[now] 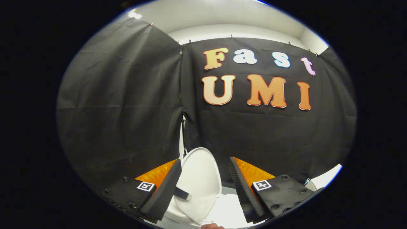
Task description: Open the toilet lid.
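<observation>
The white toilet lid [200,181] stands raised, nearly upright, its rounded top against the black cloth wall. It sits between my two fingers, closer to the left one, whose inner face overlaps the lid's left edge. A small dark tab [182,193] sticks out from the lid low down, by the left finger. My gripper [204,162] is open, with a wide gap between the right finger and the lid. White toilet body [230,210] shows below and right of the lid.
The black cloth wall [127,111] hangs close behind the toilet, with a seam gap [182,140] just above the lid. A white surface [327,178] shows low on the right. A bit of a hand [211,226] shows under the fingers.
</observation>
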The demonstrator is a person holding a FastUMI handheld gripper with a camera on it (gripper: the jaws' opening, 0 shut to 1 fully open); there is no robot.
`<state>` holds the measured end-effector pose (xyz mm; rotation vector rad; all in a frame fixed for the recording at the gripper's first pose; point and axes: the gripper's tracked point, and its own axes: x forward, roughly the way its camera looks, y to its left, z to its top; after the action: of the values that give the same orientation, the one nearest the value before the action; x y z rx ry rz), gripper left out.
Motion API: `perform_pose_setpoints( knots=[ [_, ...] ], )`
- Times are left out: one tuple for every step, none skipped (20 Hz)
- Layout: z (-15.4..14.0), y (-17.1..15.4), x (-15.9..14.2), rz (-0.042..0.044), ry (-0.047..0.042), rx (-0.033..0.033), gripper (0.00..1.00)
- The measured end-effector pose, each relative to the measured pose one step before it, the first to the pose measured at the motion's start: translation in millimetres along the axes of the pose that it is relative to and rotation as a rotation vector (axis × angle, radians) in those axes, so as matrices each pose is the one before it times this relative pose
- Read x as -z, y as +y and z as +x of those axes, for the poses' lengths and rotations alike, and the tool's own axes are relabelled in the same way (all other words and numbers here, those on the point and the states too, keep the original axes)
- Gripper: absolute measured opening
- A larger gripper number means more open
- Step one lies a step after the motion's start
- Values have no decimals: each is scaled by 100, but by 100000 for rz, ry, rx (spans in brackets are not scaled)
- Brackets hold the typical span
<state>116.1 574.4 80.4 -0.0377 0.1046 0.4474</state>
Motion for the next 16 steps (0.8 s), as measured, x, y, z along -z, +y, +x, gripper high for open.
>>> perform_pose_setpoints(
  knots=[
    [-479, -1631, -259, 344, -458, 609, 96],
    [-438, -1842, -80, 38, 73, 812, 96],
    [-708, -1592, 80, -1, -47, -256, 96],
    [-531, -1457, -334, -202, -1012, -69, 96],
    [-696, -1811, -479, -300, -1337, 685, 96],
    [-617, -2081, -448, -112, -1260, 1197, 96],
    [-423, -2087, -311, 269, -1438, 1630, 96],
    [-298, -2422, -210, 686, -1386, 2239, 96],
    [-164, -2100, -248, 1105, -1361, 1549, 96],
    [-210, -2020, -143, 1061, -1338, 1243, 96],
    [-201, -2048, -160, 405, -1500, 1328, 96],
    [-210, -2400, -289, -964, -1856, 2223, 96],
    [-201, -2489, -345, -2544, -1981, 2927, 96],
    [-391, -2605, -394, -2826, -2144, 2017, 96],
    [-277, -2147, -92, -1787, -1701, 1983, 96],
    [-273, -2118, 34, -149, -342, 1959, 96]
  ],
)
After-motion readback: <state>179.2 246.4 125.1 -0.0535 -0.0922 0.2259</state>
